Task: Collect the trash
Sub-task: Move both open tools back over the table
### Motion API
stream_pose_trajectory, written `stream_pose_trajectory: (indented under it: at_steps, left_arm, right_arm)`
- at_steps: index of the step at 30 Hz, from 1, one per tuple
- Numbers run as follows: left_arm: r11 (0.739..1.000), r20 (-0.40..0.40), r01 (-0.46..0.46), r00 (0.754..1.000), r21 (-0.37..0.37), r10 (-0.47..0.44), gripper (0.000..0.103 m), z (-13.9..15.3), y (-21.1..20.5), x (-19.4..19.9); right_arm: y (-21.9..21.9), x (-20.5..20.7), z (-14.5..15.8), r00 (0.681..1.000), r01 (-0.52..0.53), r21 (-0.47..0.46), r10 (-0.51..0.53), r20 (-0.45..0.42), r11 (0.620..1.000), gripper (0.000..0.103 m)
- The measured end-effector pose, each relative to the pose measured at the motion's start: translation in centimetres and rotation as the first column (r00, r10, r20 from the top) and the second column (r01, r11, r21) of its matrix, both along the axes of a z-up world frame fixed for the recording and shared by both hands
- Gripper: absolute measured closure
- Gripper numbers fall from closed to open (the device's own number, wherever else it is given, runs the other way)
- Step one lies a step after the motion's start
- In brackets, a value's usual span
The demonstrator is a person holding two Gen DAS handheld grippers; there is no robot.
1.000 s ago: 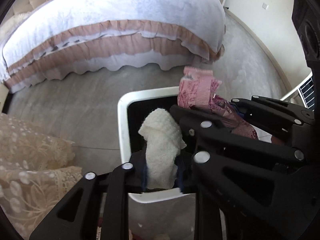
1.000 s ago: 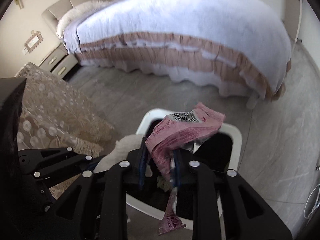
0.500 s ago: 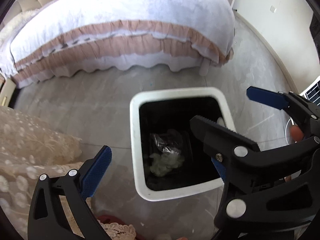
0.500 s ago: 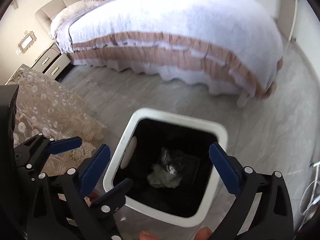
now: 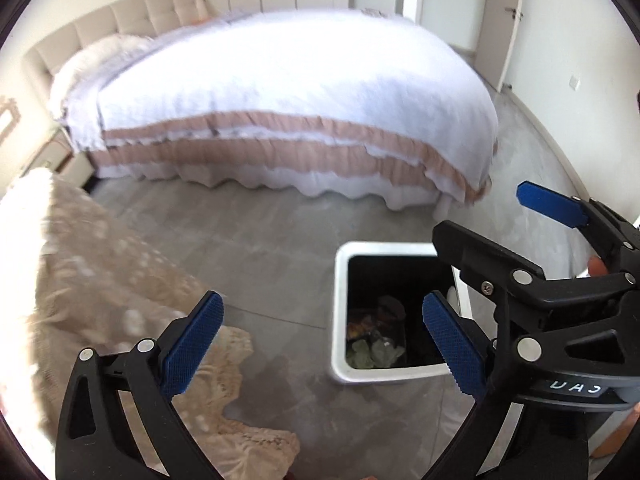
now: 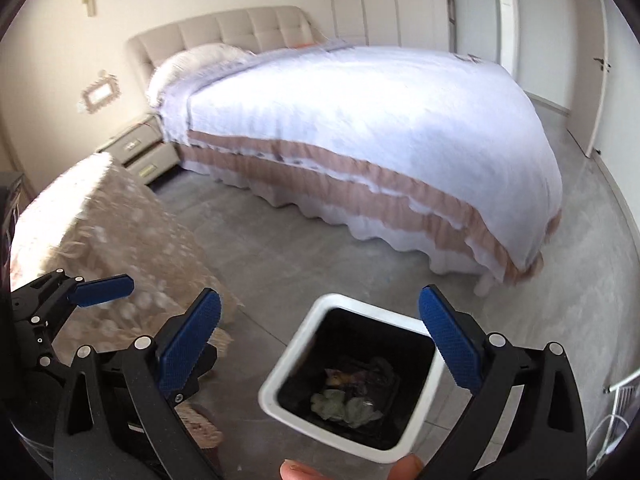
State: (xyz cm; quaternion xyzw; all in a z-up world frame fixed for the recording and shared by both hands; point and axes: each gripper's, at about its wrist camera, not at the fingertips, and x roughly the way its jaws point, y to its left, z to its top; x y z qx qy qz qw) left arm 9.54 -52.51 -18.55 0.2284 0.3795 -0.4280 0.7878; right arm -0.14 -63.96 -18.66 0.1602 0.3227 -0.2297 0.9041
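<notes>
Left hand-held gripper (image 5: 322, 344): jaws spread wide, nothing between the blue pads (image 5: 191, 346); they had just been opening within the last second. Right hand-held gripper (image 6: 334, 344): likewise wide apart and empty, jaws also just opened. Both sit above and near the bin (image 6: 280, 376), a white-rimmed square container with a black interior, standing on the grey floor (image 6: 304, 256). The trash (image 6: 346, 400) lies at the bottom of the bin: pale crumpled pieces with darker, partly clear wrapping behind; finer detail cannot be made out. In the left view the right hand-held gripper crosses over the bin's right rim, its far pad pointing toward the bed (image 5: 280, 92). The bed, white cover with a pink ruffled band, stands beyond the bin, well apart from it. A surface draped in beige lace cloth (image 6: 120, 224) stands to the left, near the left hand-held gripper. Fingertips (image 6: 300, 472) show at the bottom edge of the right view.
</notes>
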Motion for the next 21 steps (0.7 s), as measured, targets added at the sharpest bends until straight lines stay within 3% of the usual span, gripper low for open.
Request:
stream_pose_trajectory:
  at_steps: [7,15,21]
  left_arm:
    - [0.99,0.1,-0.124,0.986,-0.063,0.13,0.005,4.7,5.9,0.2]
    - [0.948,0.106,-0.299,0.945,-0.114,0.311,0.005,7.1,13.1,1.5]
    - [0.898,0.189,-0.424,0.878,-0.118,0.439,0.005,8.0,17.9,1.6]
  right_arm:
    - [5.0,0.7,4.8,0.987,-0.113,-0.108,0.124,0.102,0.988,0.004]
    - [10.7,2.8,7.9,0.943,-0.262,-0.195,0.294,0.157,0.945,0.004]
    - [14.5,4.8,8.5,0.914,-0.347,-0.172,0.373,0.16,0.922,0.004]
